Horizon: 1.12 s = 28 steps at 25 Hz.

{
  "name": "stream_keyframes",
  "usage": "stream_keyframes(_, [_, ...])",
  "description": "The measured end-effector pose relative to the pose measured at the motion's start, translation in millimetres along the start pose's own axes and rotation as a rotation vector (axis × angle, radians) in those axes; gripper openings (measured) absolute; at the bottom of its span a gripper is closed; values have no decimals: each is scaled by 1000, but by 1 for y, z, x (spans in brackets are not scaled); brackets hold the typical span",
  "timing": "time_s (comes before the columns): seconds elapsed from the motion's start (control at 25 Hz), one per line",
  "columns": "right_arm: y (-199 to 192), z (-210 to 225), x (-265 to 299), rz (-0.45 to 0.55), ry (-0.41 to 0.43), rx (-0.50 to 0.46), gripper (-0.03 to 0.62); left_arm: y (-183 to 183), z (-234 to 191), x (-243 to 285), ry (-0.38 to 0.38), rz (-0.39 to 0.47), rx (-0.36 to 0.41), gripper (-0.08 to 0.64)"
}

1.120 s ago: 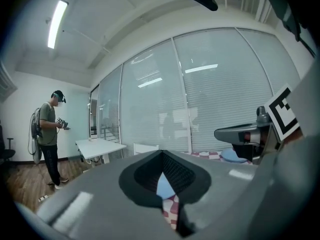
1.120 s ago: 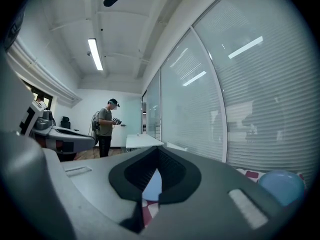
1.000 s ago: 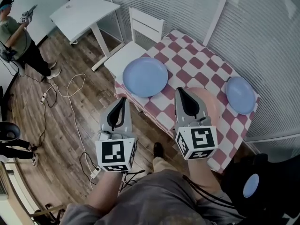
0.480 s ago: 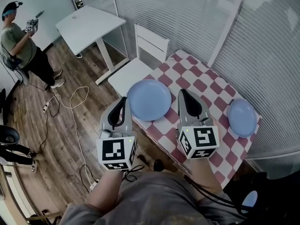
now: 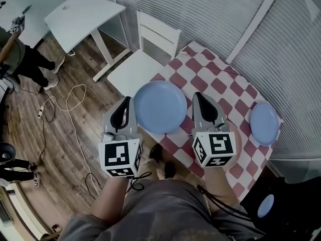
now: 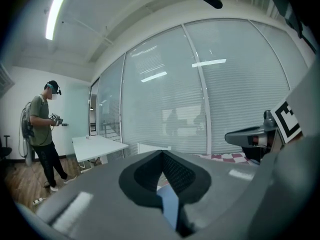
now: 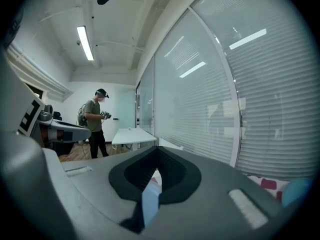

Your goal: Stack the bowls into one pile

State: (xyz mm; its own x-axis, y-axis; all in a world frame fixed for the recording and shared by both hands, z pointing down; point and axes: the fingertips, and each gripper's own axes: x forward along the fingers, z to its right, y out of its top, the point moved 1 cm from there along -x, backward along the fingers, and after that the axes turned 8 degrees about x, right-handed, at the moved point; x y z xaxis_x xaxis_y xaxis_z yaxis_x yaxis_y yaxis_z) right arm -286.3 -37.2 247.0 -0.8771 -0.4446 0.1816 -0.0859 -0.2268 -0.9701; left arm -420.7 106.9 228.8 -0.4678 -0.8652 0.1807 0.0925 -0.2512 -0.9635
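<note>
A large pale-blue bowl (image 5: 159, 107) lies at the near left corner of the red-and-white checked table (image 5: 215, 77). A smaller blue bowl (image 5: 264, 123) sits at the table's right edge. A pinkish dish (image 5: 239, 140) is mostly hidden under my right gripper. My left gripper (image 5: 126, 100) hangs just left of the large bowl, over the table's edge, shut and holding nothing. My right gripper (image 5: 198, 95) is just right of that bowl, over the cloth, also shut and holding nothing. In each gripper view the jaw tips meet, left gripper (image 6: 162, 152) and right gripper (image 7: 158, 148).
A white chair (image 5: 150, 49) stands against the table's far left side, with a white desk (image 5: 83, 16) beyond it. A person (image 5: 15, 49) stands at the far left on the wooden floor, where cables (image 5: 65, 109) trail. Blinds (image 5: 210, 9) close off the back.
Both grippers have moved forward to the table. The large blue bowl, earlier ahead of them, now lies between their tips. Both stay shut.
</note>
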Motion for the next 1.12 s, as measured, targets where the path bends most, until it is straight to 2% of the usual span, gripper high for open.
stream_keyframes(0.36, [-68, 29, 44, -142, -71, 54, 38, -71, -10, 59, -46, -146, -35, 0])
stream_keyframes(0.52, [-107, 37, 58, -216, -90, 88, 111, -107, -9, 77, -62, -223, -46, 0])
stream_keyframes(0.6, [-124, 41, 65, -243, -99, 98, 134, -123, -8, 85, -66, -251, -51, 36])
stream_keyframes(0.68, [-140, 45, 70, -276, -114, 107, 141, -139, -5, 92, -77, -283, -61, 61])
stream_keyframes(1.12, [-188, 63, 85, -383, -170, 137, 143, -188, 2, 117, -115, -379, -85, 66])
